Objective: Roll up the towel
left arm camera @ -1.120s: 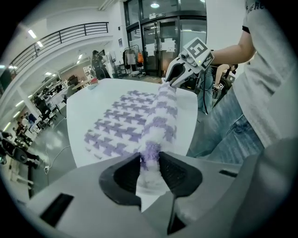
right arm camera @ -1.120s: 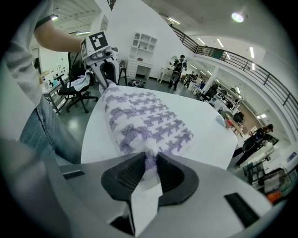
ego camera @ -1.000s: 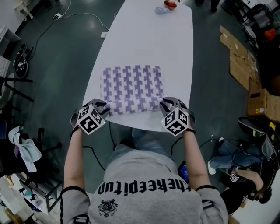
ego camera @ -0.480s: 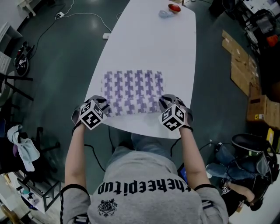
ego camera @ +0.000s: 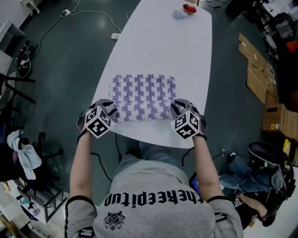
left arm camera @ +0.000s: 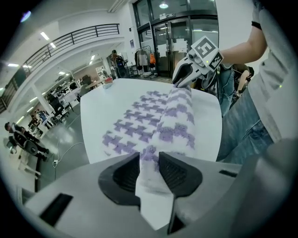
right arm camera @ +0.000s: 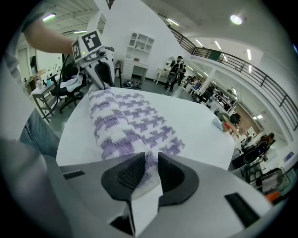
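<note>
A white towel with a purple houndstooth pattern (ego camera: 143, 95) lies on the white table (ego camera: 163, 46), its near part turned over into a thick roll (ego camera: 143, 111). My left gripper (ego camera: 110, 110) is shut on the roll's left end, and the cloth shows squeezed between its pads (left arm camera: 149, 160). On the right end, my right gripper (ego camera: 177, 109) is shut on the roll too, with towel pinched between its pads (right arm camera: 150, 168). Each gripper view shows the other gripper at the far end of the roll (left arm camera: 188, 74) (right arm camera: 98, 69).
A small red bowl (ego camera: 189, 8) and a pale crumpled thing (ego camera: 178, 14) sit at the table's far end. Cardboard boxes (ego camera: 272, 109) lie on the floor to the right, cables (ego camera: 100, 14) to the far left. The table's near edge (ego camera: 153, 139) runs just behind the roll.
Both grippers have carried the roll a little way forward over the flat towel, so less flat towel shows beyond it.
</note>
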### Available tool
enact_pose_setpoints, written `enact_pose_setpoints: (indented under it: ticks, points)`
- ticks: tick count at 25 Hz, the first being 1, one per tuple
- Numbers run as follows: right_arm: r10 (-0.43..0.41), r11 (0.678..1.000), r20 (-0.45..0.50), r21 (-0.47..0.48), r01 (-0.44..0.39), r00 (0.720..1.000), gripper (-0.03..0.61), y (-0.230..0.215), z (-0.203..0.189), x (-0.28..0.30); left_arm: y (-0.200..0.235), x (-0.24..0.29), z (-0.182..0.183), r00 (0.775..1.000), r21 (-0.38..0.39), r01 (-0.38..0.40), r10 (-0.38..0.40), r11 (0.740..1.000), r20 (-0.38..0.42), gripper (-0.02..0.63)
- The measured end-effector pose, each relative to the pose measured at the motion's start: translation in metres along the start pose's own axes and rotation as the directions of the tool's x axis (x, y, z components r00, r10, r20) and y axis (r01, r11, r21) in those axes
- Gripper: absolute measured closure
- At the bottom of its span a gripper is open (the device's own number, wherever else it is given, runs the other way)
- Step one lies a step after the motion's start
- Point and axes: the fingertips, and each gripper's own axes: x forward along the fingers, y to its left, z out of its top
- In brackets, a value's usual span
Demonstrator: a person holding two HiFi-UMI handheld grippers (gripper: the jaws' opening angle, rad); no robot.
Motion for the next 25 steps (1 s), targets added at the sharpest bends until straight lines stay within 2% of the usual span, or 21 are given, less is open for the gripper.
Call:
enact_pose_setpoints:
  ticks: [5,8,12,18,23,25]
  points:
    - [-0.044,0.999,0.075,0.026,0.042,0.996,0.512,-0.006,0.013,-0.023,0.008,-0.034,0.021,0.988,0.004,-0.098,0.096,0.995,0.122,0.503]
    - [-0.043,0.999,0.108,0.008,0.043,0.993,0.512,0.002,0.014,-0.039,-0.007,-0.047,0.027,0.981,0.066,-0.135,0.125,0.989,0.147,0.502]
    - [0.001,0.998,0.115,-0.058,0.006,0.993,0.508,0.027,0.005,-0.043,-0.042,-0.036,0.009,0.994,0.154,-0.092,0.081,0.984,0.075,0.469]
    - [0.032,0.987,-0.008,-0.159,-0.033,0.999,0.424,0.045,-0.028,-0.021,-0.060,-0.006,-0.021,0.999,0.145,-0.029,0.033,0.989,-0.025,0.379]
    - [0.009,0.982,-0.059,-0.188,-0.020,0.998,0.410,0.042,-0.042,-0.006,-0.052,0.010,-0.025,0.993,0.196,-0.065,0.083,0.979,-0.084,0.371]
    - [-0.008,0.980,-0.071,-0.199,-0.006,0.997,0.436,0.037,-0.040,-0.003,-0.045,0.010,-0.023,0.989,0.213,-0.086,0.109,0.973,-0.099,0.403]
